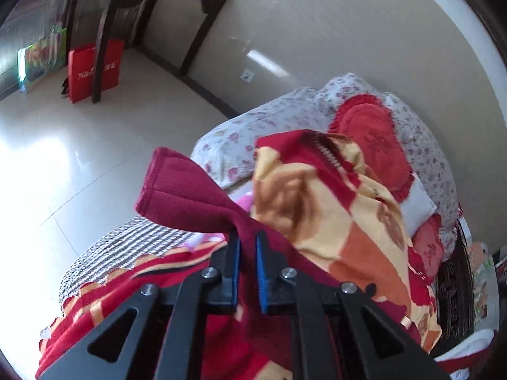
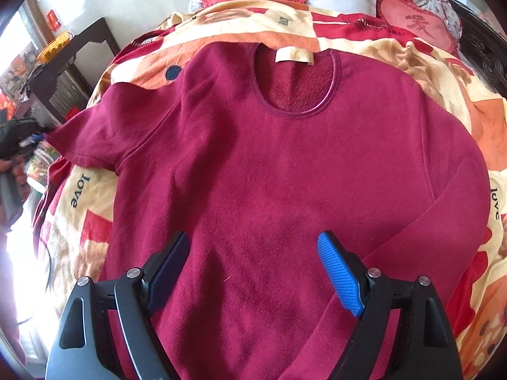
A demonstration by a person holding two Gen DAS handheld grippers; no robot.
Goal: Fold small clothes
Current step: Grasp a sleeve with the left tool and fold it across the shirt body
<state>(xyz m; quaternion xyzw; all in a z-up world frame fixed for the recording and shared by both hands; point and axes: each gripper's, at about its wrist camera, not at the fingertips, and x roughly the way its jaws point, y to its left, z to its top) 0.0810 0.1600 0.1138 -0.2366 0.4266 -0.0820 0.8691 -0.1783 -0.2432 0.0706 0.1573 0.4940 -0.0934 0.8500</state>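
Pinching the sleeve cuff (image 1: pixel 177 186) of the maroon sweater (image 2: pixel 269 174) with my left gripper (image 1: pixel 247 237), I hold my right gripper (image 2: pixel 253 272) spread wide above its front on the blanket (image 2: pixel 79 221).

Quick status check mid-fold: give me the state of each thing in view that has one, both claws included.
Left claw: shut on the sleeve, lifting it.
Right claw: open, above the shirt's lower body, holding nothing.
Maroon shirt: spread front up on the blanket, neck label showing, one sleeve folded across the body.
Sleeve: raised off the bed, cuff hanging free.
Blanket: rumpled, covering the bed.
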